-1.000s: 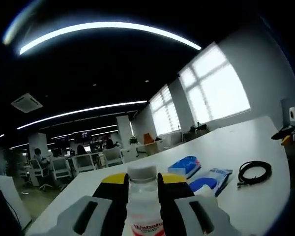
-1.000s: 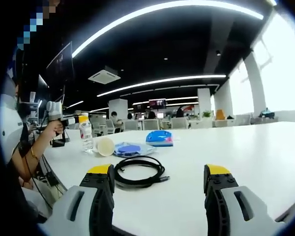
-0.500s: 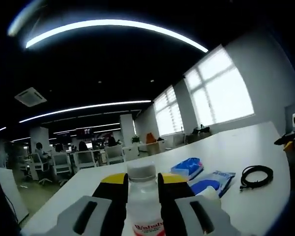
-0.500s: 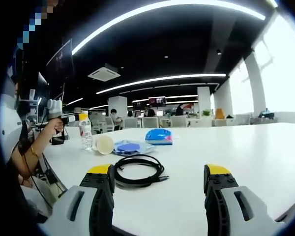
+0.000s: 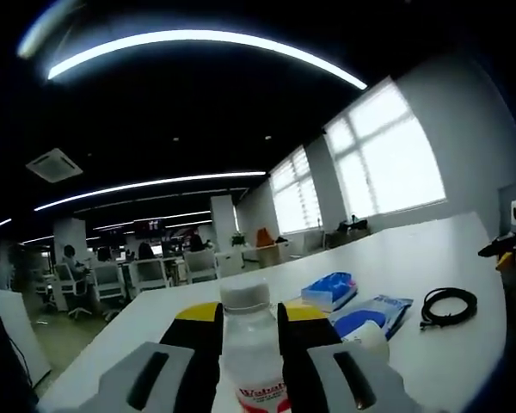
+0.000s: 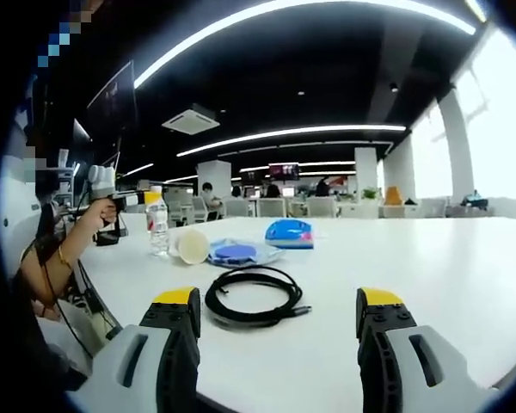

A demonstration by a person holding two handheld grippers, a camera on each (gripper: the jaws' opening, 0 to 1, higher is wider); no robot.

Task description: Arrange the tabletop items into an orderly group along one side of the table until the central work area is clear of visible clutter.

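Between the yellow-tipped jaws of the left gripper, a clear plastic water bottle with a white cap stands upright, clamped on both sides. On the white table to the right of the bottle lie a paper cup on its side, a blue-and-white flat pouch, a blue tissue pack farther back, and a coiled black cable at far right. From the right gripper view, the right gripper hovers near the table edge with its jaws wide apart and nothing between them. The cable lies just beyond the jaws. Farther left, the cup, pouch and tissue pack sit close together, with the bottle upright at the far left edge, held by the left gripper in the person's hand.
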